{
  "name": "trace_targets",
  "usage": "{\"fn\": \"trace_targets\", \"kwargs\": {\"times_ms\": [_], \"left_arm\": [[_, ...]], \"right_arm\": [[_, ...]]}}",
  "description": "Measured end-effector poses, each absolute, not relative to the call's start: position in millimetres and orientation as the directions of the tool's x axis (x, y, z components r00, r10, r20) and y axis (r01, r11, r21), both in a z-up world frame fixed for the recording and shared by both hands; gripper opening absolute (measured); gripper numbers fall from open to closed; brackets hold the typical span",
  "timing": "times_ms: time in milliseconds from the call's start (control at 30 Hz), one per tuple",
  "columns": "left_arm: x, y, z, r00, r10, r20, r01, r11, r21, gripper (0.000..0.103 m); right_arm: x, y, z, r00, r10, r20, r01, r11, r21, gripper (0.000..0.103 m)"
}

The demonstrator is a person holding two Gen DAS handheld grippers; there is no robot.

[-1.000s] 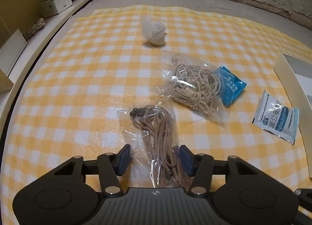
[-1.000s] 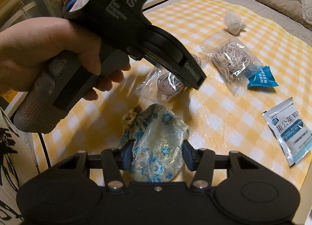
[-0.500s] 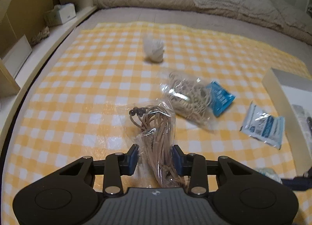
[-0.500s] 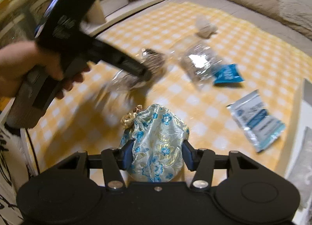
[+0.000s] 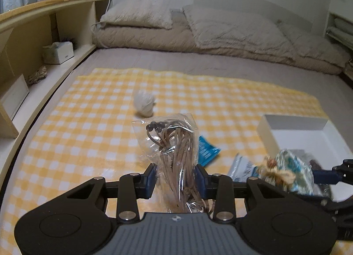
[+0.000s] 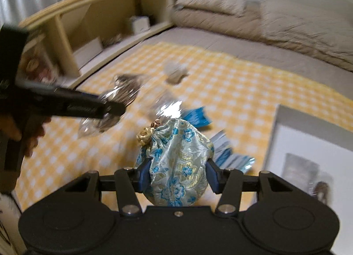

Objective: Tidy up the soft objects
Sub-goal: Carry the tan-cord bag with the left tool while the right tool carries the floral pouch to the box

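- Bag of brown cords: clear plastic, clamped between the blue pads of the left claw; the bag stands up out of the claw, raised off the checked cloth.
- Left claw state: narrow, closed on the bag of brown cords, pads pressing both sides of the plastic.
- Brocade pouch: pale blue with blue and gold flowers and a gold knot at its neck; gripped at its sides by the right claw, raised above the checked cloth.
- Right claw state: closed on the brocade pouch, pads denting the fabric on either side.
- White box: open-topped, at the right edge of the checked cloth. In the left wrist view the brocade pouch sits in front of the box's near corner; whether it is over the box cannot be told.
- White bundle: lies on the checked cloth, beyond the bag of brown cords and well apart from the white box.
- Blue packet: on the checked cloth, between the bag of brown cords and the white box, partly hidden behind the bag.
- Pale printed sachet: on the checked cloth, just beside the blue packet, nearer the white box.
- Bedding: folded along the far side of the bed, beyond the checked cloth.
- Right wrist view: motion-blurred; fine detail unreadable.
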State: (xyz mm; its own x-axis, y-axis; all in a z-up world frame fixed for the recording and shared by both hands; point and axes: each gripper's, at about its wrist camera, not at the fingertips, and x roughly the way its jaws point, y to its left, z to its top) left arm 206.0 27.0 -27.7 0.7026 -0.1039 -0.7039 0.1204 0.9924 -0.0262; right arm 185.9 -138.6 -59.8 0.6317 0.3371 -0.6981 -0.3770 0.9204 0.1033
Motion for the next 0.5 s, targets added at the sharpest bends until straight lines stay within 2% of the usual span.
{"fn": "trace_targets", "kwargs": {"times_ms": [500], "left_arm": [[207,-33,-17,0.708,-0.220,-0.671,0.219,0.972,-0.088,0.039]], "right_arm": [[178,-237,-30,0.760,0.160,-0.630,-0.122,0.987,0.104,0.053]]}}
